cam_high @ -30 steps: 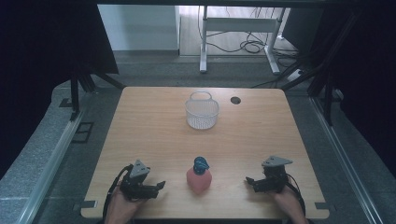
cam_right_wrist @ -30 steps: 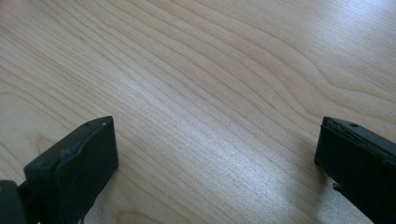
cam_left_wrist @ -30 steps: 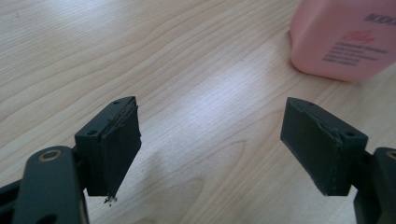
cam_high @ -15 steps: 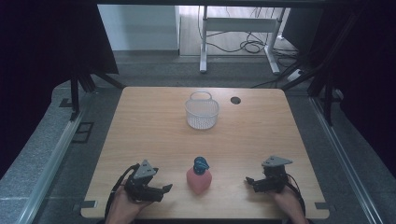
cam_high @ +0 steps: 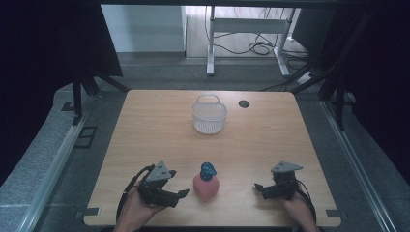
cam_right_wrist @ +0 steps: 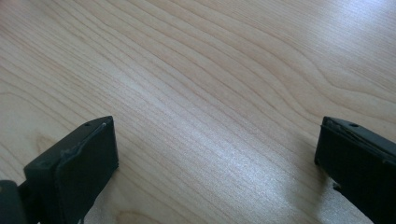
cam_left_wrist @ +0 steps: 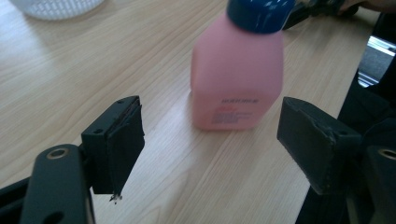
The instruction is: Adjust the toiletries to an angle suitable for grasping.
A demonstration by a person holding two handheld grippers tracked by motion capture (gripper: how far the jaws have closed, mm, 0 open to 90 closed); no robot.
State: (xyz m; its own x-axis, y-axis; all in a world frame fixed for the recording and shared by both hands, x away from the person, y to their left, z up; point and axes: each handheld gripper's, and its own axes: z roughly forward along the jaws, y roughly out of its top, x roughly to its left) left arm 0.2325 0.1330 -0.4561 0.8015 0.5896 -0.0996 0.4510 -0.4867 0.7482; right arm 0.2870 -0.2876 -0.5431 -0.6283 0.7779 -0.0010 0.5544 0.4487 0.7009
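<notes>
A pink bottle (cam_high: 206, 184) with a blue cap stands upright near the table's front edge, between my two grippers. My left gripper (cam_high: 180, 195) hovers just left of it, pointing at it. In the left gripper view the bottle (cam_left_wrist: 236, 79) stands a little beyond the open left gripper (cam_left_wrist: 210, 140). Its jaws have just been closing slightly, with nothing between them. My right gripper (cam_high: 259, 188) rests at the front right, well apart from the bottle. In the right gripper view, the right gripper (cam_right_wrist: 215, 154) is wide open over bare wood.
A white mesh basket (cam_high: 209, 116) with a handle stands at mid-table toward the far edge; its rim (cam_left_wrist: 56, 7) also shows in the left gripper view. A dark cable hole (cam_high: 243, 104) lies right of it. The wooden table (cam_high: 145, 135) ends close behind both hands.
My left gripper has moved right toward the pink bottle and risen a little. The right gripper, bottle and basket have stayed put.
</notes>
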